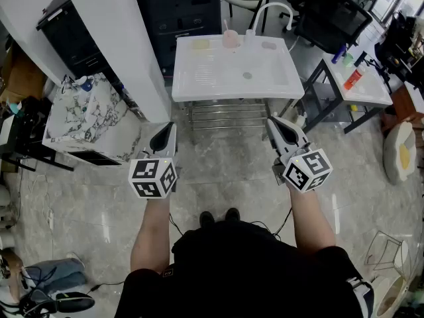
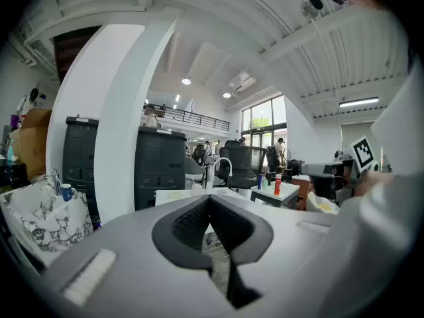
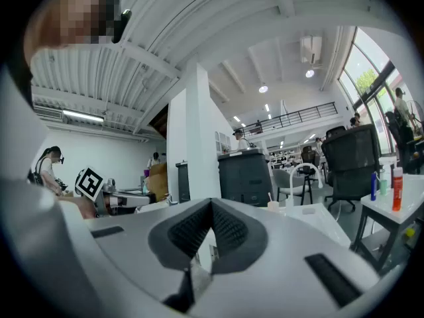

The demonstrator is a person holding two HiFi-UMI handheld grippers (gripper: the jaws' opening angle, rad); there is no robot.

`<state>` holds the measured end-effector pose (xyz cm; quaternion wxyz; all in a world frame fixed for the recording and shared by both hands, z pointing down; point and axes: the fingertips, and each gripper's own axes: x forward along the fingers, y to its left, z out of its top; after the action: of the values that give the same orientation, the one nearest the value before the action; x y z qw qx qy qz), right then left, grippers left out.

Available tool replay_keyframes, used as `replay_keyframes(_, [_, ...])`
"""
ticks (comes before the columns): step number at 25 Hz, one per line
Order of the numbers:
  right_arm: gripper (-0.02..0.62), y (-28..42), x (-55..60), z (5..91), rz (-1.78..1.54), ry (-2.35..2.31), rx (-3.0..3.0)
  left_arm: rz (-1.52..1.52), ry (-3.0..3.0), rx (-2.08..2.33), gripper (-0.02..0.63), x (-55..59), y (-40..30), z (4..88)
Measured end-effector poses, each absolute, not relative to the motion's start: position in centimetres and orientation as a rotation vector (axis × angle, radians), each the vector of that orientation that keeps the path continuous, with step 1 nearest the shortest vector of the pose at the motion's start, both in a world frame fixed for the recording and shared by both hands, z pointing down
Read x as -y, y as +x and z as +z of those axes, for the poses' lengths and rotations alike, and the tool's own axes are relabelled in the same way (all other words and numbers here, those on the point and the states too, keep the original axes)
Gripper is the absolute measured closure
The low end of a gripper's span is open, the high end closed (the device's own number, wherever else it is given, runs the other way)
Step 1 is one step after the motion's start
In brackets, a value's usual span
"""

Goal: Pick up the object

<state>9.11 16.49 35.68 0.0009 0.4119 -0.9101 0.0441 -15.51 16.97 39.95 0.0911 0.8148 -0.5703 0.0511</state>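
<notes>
Both tools closed, nothing btwn jaws: left gripper [image 1: 167, 130] & right gripper [image 1: 274, 123] held side by side over the floor [image 1: 225, 174], tips short of the table, not touching it. Floor = glossy marbled tile w/ reflections.

White table [image 1: 212, 78] straight ahead, top shaped like a shallow basin w/ raised rim, white gooseneck faucet [image 1: 271, 8] at far edge. Can't tell which item is the object; along the far rim sit a yellow pad [image 1: 201, 44], pink cup [image 1: 230, 40] w/ straw, & greyish piece [image 1: 268, 45], all well apart from both grippers.

Room: white pillar [image 1: 109, 38] at left, dark cabinet [image 1: 182, 8] behind it, marble-patterned bag [image 1: 86, 118] at pillar's foot. At right, a second white table [image 1: 371, 93] w/ an orange bottle [image 1: 353, 79]. Gripper views show an open office w/ ribbed ceiling, tall windows, mezzanine rail
</notes>
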Motion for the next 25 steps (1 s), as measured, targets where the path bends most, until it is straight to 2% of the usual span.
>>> replay_keyframes(8, [0.586, 9.8, -13.3, 34.5, 0.069, 1.355, 2.850, 0.146, 2.461, 1.741, 0.595, -13.4, -14.2, 38.5])
replay_keyframes(25, [0.584, 10.8, -13.7, 35.7, 0.087, 1.319, 2.827, 0.203, 2.408, 1.763, 0.590, -15.3, -13.3, 39.5])
